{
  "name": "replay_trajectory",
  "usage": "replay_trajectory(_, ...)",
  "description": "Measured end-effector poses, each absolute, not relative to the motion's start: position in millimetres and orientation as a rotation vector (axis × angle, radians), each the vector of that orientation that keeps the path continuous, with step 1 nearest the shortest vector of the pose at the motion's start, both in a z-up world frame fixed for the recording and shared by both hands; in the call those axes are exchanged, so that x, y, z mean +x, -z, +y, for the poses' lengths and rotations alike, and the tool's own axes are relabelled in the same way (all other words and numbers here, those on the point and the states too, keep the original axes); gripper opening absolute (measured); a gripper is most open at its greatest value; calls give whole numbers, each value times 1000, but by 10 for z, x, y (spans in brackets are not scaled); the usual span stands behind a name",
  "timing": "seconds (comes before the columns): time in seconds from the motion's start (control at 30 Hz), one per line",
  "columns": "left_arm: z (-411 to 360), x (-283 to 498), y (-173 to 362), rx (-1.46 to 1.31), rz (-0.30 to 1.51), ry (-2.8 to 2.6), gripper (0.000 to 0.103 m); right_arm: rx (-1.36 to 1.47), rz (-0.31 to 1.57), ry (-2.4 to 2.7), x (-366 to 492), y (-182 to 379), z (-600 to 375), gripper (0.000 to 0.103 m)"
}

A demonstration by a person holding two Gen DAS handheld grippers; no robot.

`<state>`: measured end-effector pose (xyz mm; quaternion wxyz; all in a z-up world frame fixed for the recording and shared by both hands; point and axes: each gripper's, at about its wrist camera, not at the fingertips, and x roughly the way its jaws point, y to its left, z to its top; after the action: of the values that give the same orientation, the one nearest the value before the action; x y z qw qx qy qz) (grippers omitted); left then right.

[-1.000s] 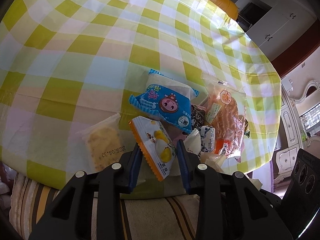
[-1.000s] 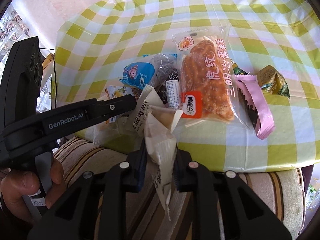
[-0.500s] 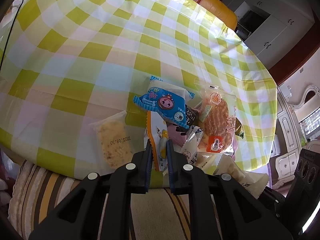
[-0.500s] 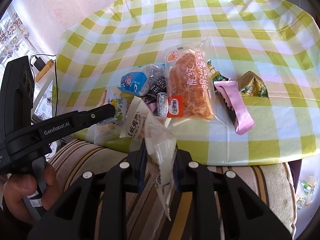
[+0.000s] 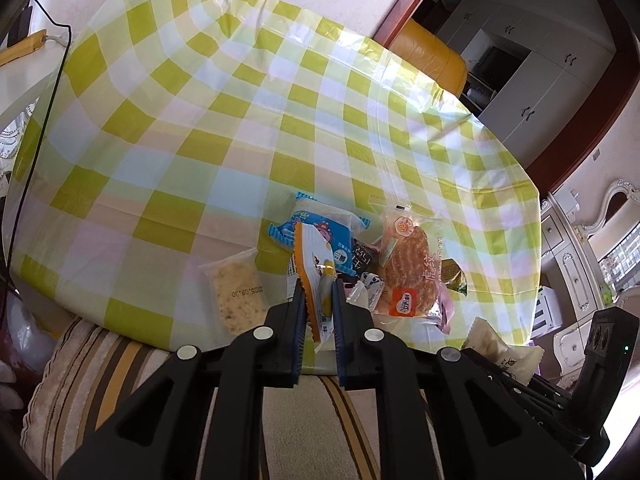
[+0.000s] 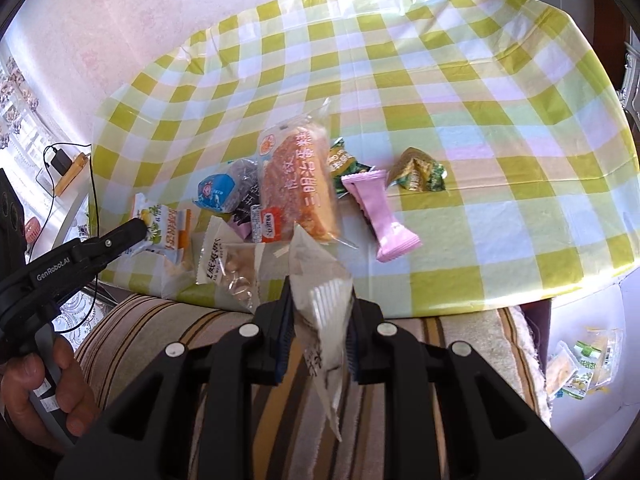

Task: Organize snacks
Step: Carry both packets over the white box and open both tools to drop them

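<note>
Left claw clamped on orange-edged white snack packet; right claw clamped on crinkled white wrapper, above checked bench.

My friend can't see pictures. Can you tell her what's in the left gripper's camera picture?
The black left gripper pinches an orange-edged white snack packet above a green-checked tablecloth. More wrapped snacks lie beyond, including a blue cartoon packet.

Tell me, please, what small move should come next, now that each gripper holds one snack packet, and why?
Probably carry both packets clear of the pile to wherever they get sorted. The left gripper is shut on the orange-edged packet, the right gripper on the white packet; both hang above the table edge, and other snacks lie crowded just below.
</note>
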<state>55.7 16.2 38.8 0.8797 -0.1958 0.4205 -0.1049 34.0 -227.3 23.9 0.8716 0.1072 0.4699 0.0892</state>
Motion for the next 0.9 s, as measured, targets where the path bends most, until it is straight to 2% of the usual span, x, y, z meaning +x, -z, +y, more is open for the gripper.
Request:
replay_trajectory(0.3,-556,603,-606,-364,871,430,10,239,968,8,202,-285,-2948,22)
replay_trajectory(0.9,-2574,523,-269,-184,1075,855,11,155,967,443,-67,-123,-4121,22)
